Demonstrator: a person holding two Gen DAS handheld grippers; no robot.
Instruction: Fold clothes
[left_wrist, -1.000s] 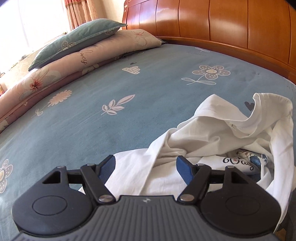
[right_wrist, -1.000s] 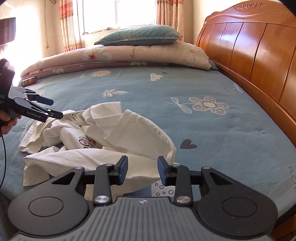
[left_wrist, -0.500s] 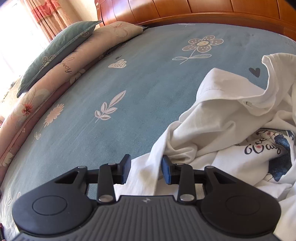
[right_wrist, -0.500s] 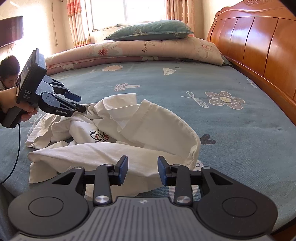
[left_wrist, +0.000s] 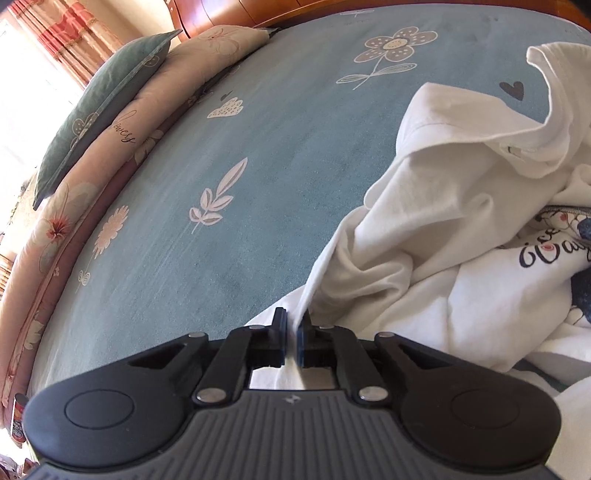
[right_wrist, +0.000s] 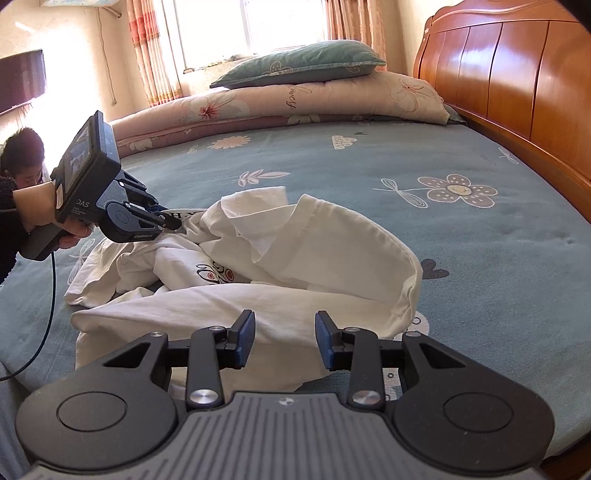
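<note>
The white shirt (right_wrist: 280, 273) lies crumpled on the blue sheet (right_wrist: 406, 206), near the bed's front edge. Its print shows dark cursive lettering, too folded to read. The left gripper (left_wrist: 292, 338) has just pinched tight on a fold of the shirt's edge, cloth caught between the pads. In the right view that tool's body reads "DAS". The right gripper (right_wrist: 284, 339) hovers half-open over the shirt's near hem, gripping nothing. Beyond, a rolled quilt (right_wrist: 295, 103) carries script, unclear, with a green pillow (right_wrist: 303, 62) on top. The wooden headboard (right_wrist: 517, 85) walls the right side. Bare sheet stretches wide between shirt and quilt.
</note>
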